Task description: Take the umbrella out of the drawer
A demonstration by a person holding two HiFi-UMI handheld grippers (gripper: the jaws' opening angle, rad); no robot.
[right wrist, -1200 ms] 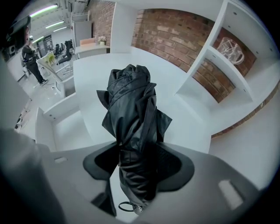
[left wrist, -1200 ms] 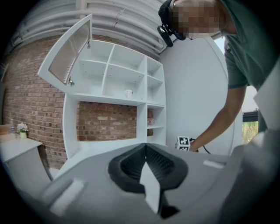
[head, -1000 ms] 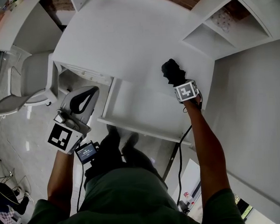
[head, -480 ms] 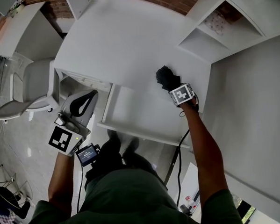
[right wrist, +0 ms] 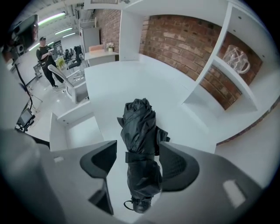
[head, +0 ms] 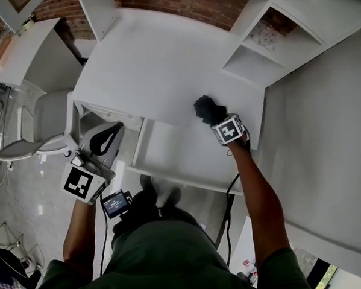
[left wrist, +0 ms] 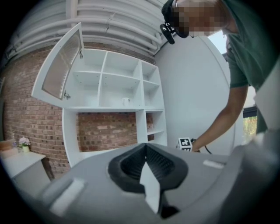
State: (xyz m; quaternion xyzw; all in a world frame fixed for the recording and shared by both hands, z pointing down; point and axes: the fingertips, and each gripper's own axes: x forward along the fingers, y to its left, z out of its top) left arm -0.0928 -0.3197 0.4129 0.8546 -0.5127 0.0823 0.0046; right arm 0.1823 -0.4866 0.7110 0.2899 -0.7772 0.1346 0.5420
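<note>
Umbrella [right wrist: 140, 131] lengthwise, handle [right wrist: 139, 204] toward right tool [right wrist: 139, 162]

Dark green short-sleeved shirt [head: 168, 256], sleeves ending above elbows. Black cable [head: 230, 192] trailing under right forearm. Left tool [head: 116, 129]: grey shell, black ribbed pads [left wrist: 162, 165], black-and-white square marker cube [head: 81, 182]. Small black screen unit [head: 115, 203] beneath, cabled.

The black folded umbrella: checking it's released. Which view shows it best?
The right gripper view: the black folded umbrella lies full-length on the white desk between the right gripper's jaws, which have just been opening. The head view shows a small dark bundle; the left gripper view misses it.
</note>
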